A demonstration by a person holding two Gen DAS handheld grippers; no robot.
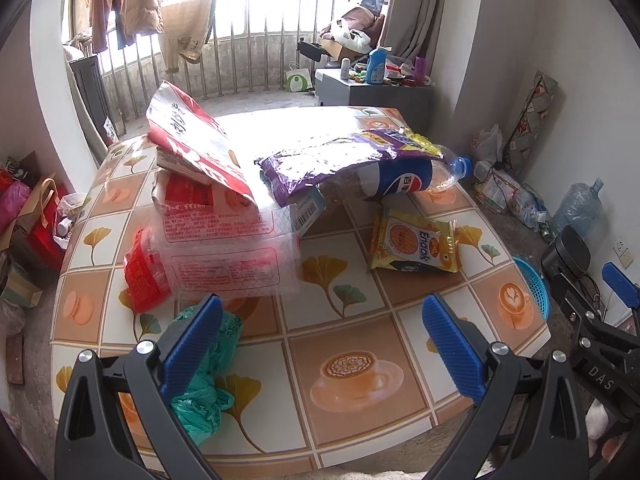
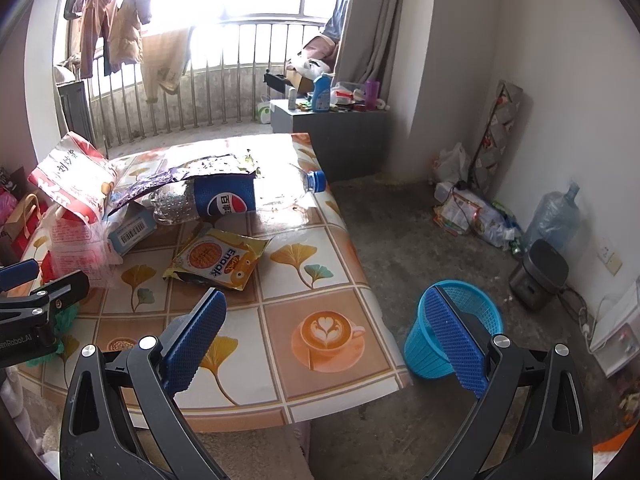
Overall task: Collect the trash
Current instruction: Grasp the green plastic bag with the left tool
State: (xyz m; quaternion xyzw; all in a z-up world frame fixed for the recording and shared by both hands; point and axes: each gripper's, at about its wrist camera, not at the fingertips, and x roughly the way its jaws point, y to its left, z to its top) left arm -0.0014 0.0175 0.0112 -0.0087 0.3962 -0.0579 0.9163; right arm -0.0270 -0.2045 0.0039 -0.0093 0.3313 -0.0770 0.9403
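Note:
Trash lies on a tiled-pattern table (image 1: 352,364): a yellow Enaak snack packet (image 1: 414,245) (image 2: 218,258), an empty Pepsi bottle (image 1: 404,180) (image 2: 224,198) under a purple wrapper (image 1: 340,160), red-and-white bags (image 1: 192,140), a clear plastic wrapper (image 1: 224,256), and a crumpled green plastic bag (image 1: 208,372) by my left finger. A blue mesh bin (image 2: 456,328) stands on the floor right of the table. My left gripper (image 1: 320,344) is open and empty over the table's near edge. My right gripper (image 2: 324,344) is open and empty above the table's right corner.
A small barcoded box (image 2: 130,232) lies under the bottle. A grey cabinet (image 2: 328,140) with bottles stands behind the table. Floor clutter, a water jug (image 2: 554,216) and a black appliance (image 2: 538,276) line the right wall. Bags sit on the floor at left (image 1: 28,216).

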